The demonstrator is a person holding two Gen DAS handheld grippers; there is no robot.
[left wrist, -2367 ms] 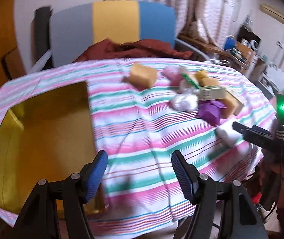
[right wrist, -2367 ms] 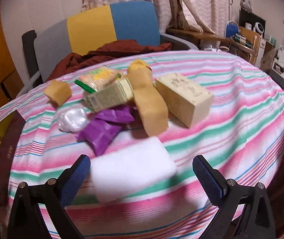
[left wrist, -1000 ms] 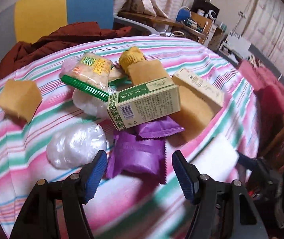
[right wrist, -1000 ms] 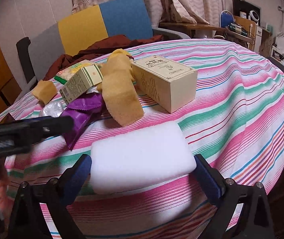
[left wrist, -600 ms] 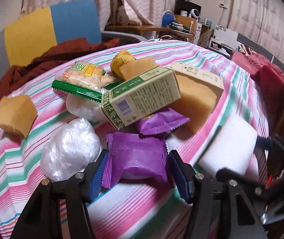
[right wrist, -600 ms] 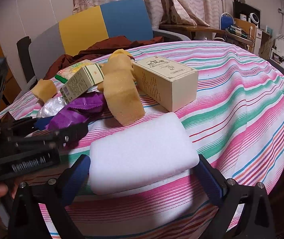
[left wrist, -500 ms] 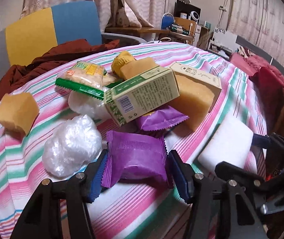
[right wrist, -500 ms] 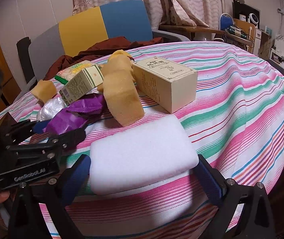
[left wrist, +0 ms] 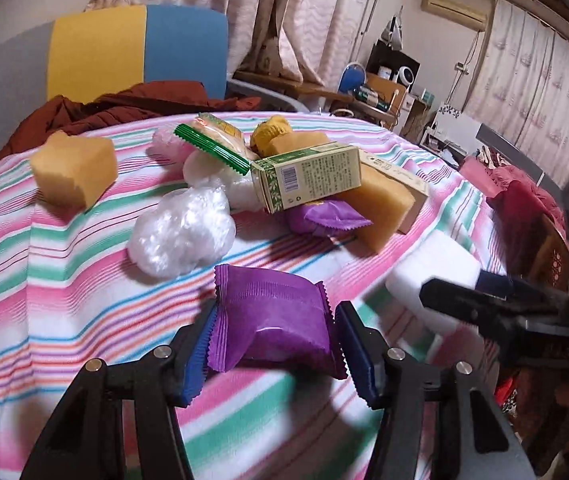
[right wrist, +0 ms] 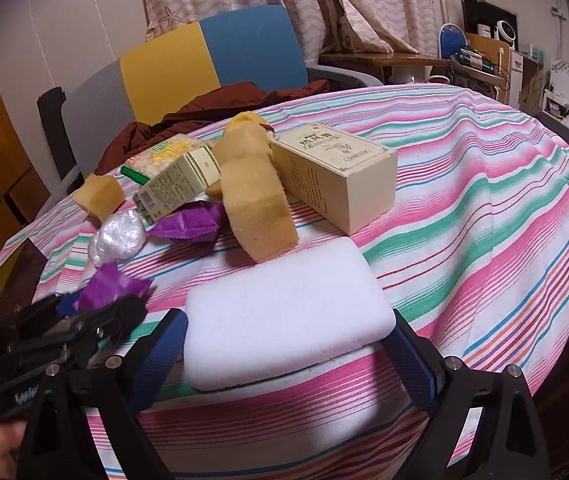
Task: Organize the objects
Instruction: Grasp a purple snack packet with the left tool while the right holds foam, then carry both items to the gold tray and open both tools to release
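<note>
My left gripper (left wrist: pixel 274 344) is shut on a purple snack packet (left wrist: pixel 272 318) and holds it just above the striped tablecloth (left wrist: pixel 64 292). The packet (right wrist: pixel 110 286) also shows in the right wrist view. My right gripper (right wrist: pixel 290 344) is shut on a white sponge block (right wrist: pixel 288 312) that is lifted slightly off the cloth. The block (left wrist: pixel 430 272) is at the right in the left wrist view. A pile sits behind: a green carton (left wrist: pixel 310 176), a second purple packet (left wrist: pixel 326 218), a cream box (right wrist: pixel 334 176), yellow sponges (right wrist: pixel 256 204) and a clear plastic wad (left wrist: pixel 182 232).
A loose yellow sponge cube (left wrist: pixel 74 168) lies at the far left. A green-edged cracker packet (left wrist: pixel 214 136) tops the pile. A chair (right wrist: pixel 204 64) with a brown garment (right wrist: pixel 220 108) stands behind the round table. Cluttered shelves (right wrist: pixel 492 60) stand at the right.
My left gripper has closed on the purple packet and pulled it back from the pile. My right gripper has closed on the white sponge block and raised it a little.
</note>
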